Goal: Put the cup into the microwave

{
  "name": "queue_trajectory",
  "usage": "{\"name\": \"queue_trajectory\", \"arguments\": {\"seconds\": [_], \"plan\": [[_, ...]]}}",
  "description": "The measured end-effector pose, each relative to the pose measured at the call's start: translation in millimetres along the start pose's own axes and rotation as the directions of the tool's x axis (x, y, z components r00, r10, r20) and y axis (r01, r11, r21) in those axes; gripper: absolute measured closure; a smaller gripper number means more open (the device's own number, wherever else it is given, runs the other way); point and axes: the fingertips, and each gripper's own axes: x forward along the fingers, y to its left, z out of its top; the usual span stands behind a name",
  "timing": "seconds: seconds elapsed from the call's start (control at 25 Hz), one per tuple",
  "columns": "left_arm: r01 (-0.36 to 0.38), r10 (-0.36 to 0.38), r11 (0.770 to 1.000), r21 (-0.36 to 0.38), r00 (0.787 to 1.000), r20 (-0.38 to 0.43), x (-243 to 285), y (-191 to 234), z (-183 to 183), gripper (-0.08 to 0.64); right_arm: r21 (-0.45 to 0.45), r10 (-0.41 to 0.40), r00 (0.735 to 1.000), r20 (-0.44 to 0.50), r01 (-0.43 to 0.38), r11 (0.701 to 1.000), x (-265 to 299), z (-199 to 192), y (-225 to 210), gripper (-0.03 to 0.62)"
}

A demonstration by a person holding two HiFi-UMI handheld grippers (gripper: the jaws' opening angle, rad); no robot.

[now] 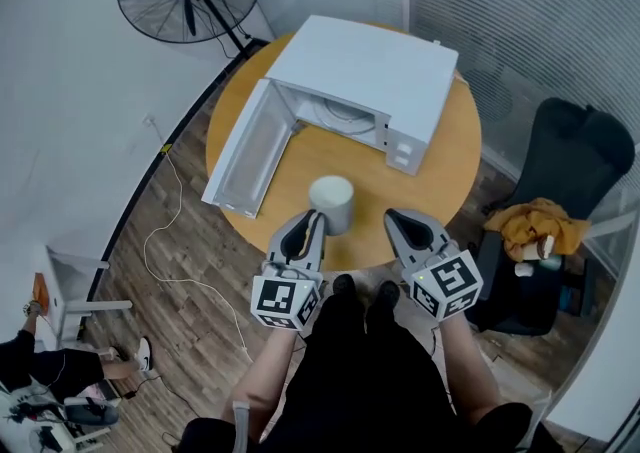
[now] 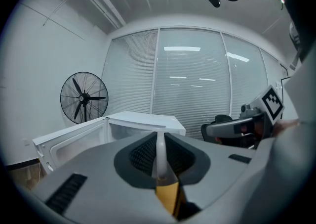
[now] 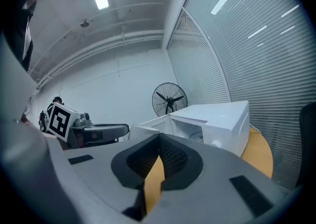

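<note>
The round table [image 1: 440, 171] lies under both my tongs. The microwave [image 1: 365, 66] stands at its far side, straight ahead of them, with its door [image 1: 245, 146] open ahead and to the left of my left tongs [image 1: 316, 217]. The cup [image 1: 335, 196] stands on the table right at the tip of the left tongs, between them and the microwave's mouth, and just ahead-left of my right tongs [image 1: 395, 215].

My left tongs are clenched to a slit with a thin white sliver in it. I take that for the cup's wall at the rim, 1 jaw inside and 1 outside. My right tongs are closed on nothing; only table shows in the crack between the jaws.

The cup looks plain, stiff and smooth-walled, with no handle that I can see. It should be light if empty, but I cannot tell whether it is. A 1-sided rim pinch lets it swing or slip, so I judge a firm squeeze and a level carry safest.
</note>
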Motion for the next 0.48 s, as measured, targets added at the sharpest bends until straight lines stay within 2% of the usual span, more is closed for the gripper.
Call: {"name": "queue_trajectory", "arguments": {"seconds": [0.24,0.48], "plan": [[0.003,-0.003,1.000,-0.018,1.000,0.009,10.2,16.8,-2.8,0.518,0.005,0.008,1.000,-0.018,-0.008,1.000,18.9,-2.8,-0.1,0.588],[0.030,-0.029,0.999,-0.014,0.999,0.042,33.7,41.0,0.1,0.519,-0.017,-0.017,0.999,-0.028,0.016,1.000,43.7,9.4,0.9,0.586]]}}
